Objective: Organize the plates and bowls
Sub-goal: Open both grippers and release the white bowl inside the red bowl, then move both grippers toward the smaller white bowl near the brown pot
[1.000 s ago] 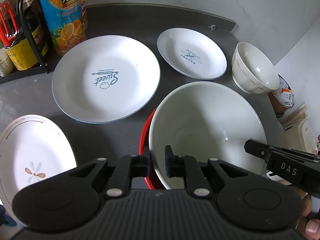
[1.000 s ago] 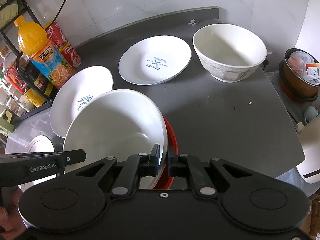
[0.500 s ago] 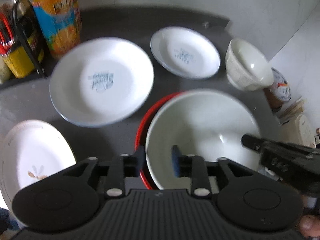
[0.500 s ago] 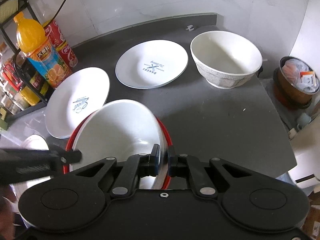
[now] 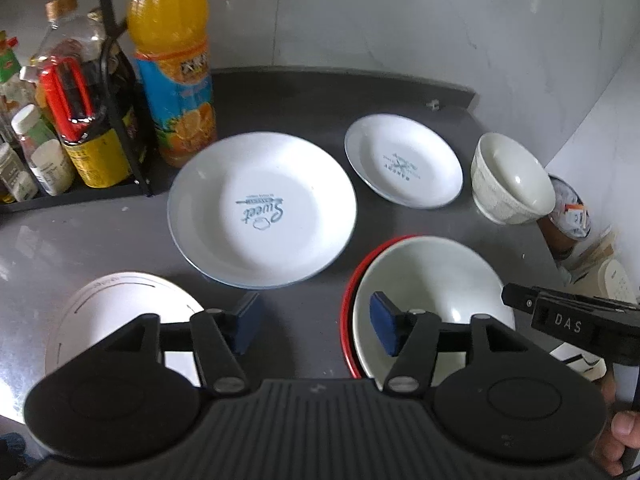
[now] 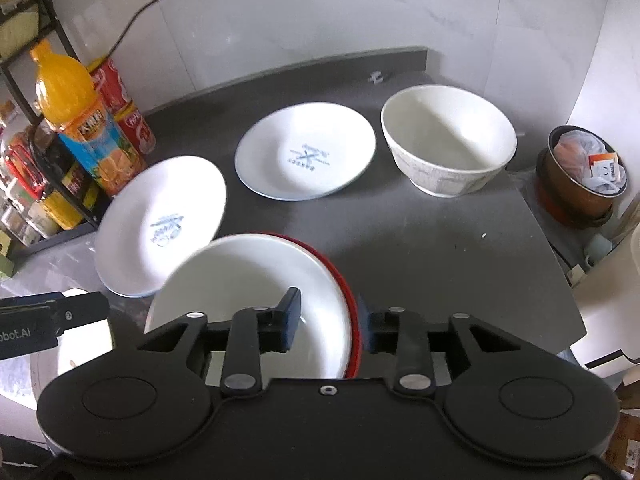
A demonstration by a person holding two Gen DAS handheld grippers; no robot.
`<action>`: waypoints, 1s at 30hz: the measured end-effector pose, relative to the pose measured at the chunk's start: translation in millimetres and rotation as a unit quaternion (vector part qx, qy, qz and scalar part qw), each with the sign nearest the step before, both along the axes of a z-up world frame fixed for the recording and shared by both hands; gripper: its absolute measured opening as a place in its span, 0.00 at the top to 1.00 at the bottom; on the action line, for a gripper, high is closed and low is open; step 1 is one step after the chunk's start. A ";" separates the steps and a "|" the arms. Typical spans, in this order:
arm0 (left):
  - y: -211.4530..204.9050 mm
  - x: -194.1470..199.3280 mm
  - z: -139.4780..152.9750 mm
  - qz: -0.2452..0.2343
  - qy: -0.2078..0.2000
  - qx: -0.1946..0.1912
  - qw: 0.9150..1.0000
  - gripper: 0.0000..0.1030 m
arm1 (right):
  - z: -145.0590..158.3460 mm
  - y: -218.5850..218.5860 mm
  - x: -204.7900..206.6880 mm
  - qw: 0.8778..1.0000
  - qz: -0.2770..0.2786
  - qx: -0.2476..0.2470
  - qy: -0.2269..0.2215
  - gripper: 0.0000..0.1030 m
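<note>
Three white plates and two white bowls sit on a grey counter (image 5: 320, 96). The "Sweet" plate (image 5: 262, 210) lies centre, the smaller printed plate (image 5: 404, 160) behind it, and the patterned bowl (image 5: 510, 178) at far right. A flower plate (image 5: 120, 320) is partly hidden by the left gripper (image 5: 316, 322), whose jaws are spread wide, holding nothing. The large white bowl (image 6: 248, 288) nests in a red-rimmed dish (image 6: 346, 292) of which only the rim shows. The right gripper (image 6: 330, 322) gapes around that rim without pinching. An orange juice bottle (image 5: 172, 60) stands by a rack (image 5: 120, 92).
</note>
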State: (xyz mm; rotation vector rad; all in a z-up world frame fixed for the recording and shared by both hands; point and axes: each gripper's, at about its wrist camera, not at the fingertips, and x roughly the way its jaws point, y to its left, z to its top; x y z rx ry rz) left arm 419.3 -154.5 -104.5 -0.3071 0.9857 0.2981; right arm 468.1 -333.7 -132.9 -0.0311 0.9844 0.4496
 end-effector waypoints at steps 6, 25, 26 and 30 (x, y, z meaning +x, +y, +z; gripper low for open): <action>6.8 -17.3 15.0 -0.001 -0.040 -0.006 0.999 0.22 | 16.6 -0.9 -20.8 0.999 -0.027 0.021 -0.021 0.38; -5.7 -12.8 23.5 -0.033 -0.052 -0.008 0.998 0.19 | 43.7 -63.7 -43.8 0.987 -0.129 0.044 -0.079 0.00; -7.2 -7.9 22.5 -0.035 -0.050 -0.007 0.998 0.19 | 43.0 -64.8 -40.5 0.987 -0.129 0.042 -0.082 0.00; -15.3 15.6 21.7 -0.037 -0.048 -0.007 0.998 0.18 | 37.7 -77.3 -21.0 0.986 -0.137 0.058 -0.079 0.00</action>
